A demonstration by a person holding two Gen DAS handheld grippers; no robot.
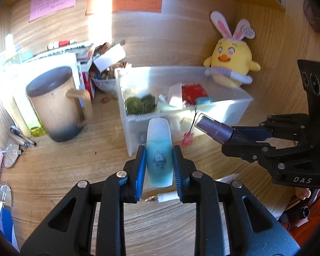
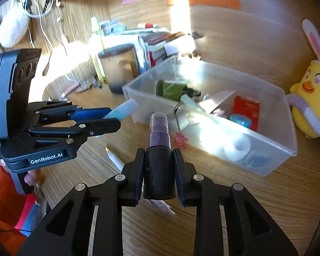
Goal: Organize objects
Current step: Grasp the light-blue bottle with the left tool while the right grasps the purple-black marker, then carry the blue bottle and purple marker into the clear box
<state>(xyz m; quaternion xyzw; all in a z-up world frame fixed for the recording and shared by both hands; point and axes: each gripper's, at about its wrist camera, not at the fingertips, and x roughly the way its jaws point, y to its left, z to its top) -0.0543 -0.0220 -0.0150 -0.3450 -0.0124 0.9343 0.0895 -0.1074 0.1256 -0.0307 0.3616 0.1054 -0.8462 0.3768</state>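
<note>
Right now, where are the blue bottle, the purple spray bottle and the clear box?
blue bottle (image 1: 159, 160): left wrist view, on its printed body.
purple spray bottle (image 2: 159, 170): right wrist view, on its dark body.
clear box (image 2: 266, 149): right wrist view, on its near wall.

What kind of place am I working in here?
Most likely a home study desk: coloured paper notes on the wooden back panel, a pile of books beside a mug, and a chick plush toy.

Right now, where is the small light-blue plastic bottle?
The small light-blue plastic bottle sits clamped in the left claw, low centre of the left wrist view, before the clear plastic box.
</note>
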